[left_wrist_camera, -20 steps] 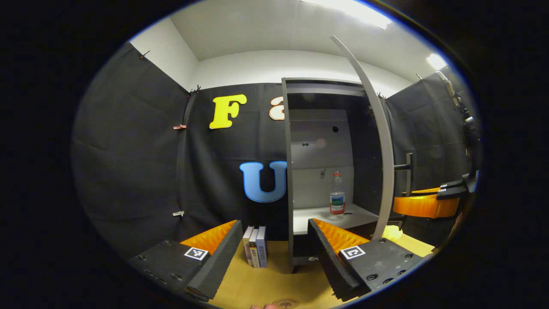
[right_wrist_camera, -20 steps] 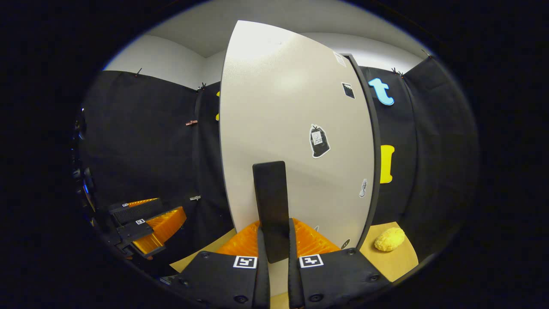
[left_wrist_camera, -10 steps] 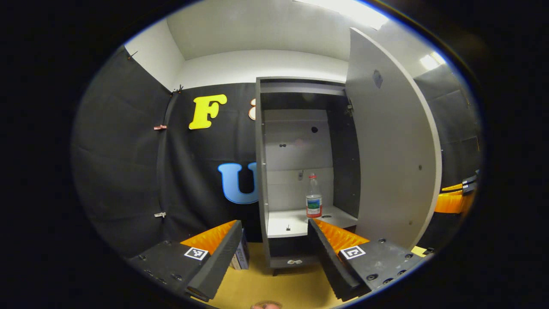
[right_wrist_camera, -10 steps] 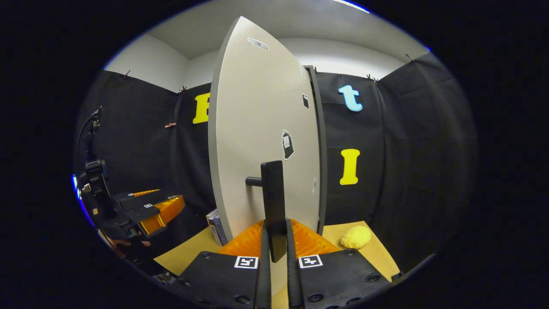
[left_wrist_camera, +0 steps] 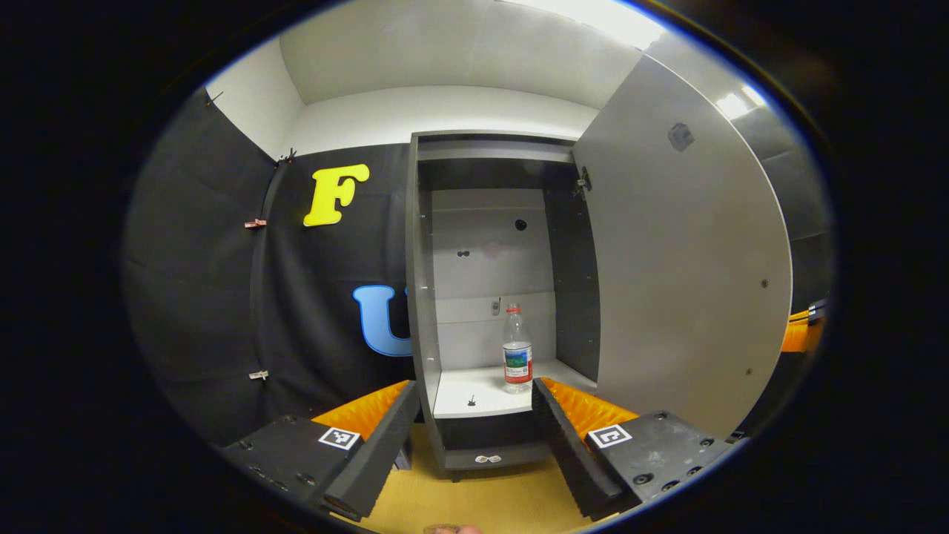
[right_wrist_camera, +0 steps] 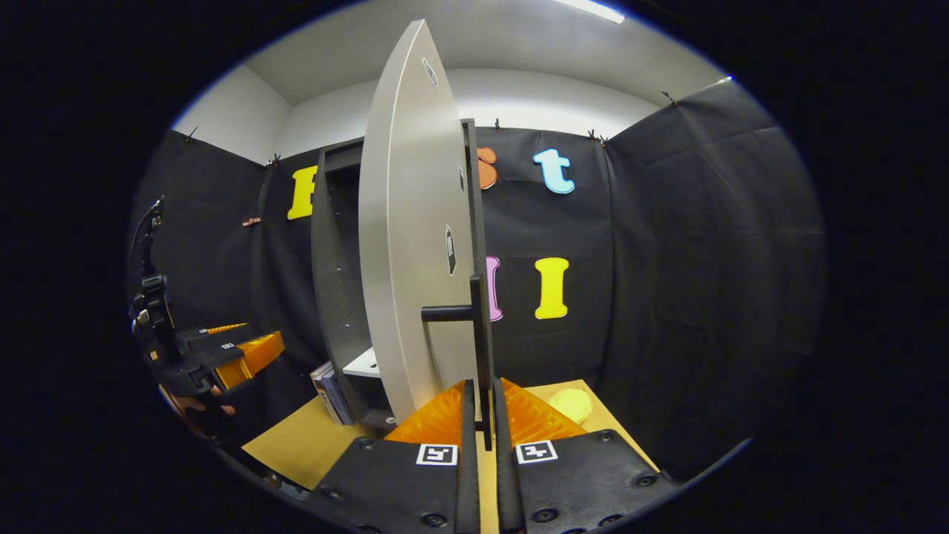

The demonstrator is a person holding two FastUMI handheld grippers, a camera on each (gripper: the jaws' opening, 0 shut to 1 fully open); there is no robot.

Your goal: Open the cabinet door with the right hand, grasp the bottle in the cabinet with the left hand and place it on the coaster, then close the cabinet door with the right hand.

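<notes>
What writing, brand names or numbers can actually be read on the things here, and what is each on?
No text here is readable.
Bottle label: too small to read.
Stickers on the cabinet door: too small to read.
Books, spines: blurred.
Square markers on the left tool and on the right tool, which grips the door handle: patterns, no words.

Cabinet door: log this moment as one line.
cabinet door: wide open | right claw: shut on door handle | left claw: open, facing shelf | bottle: upright on shelf, ungrasped
</notes>
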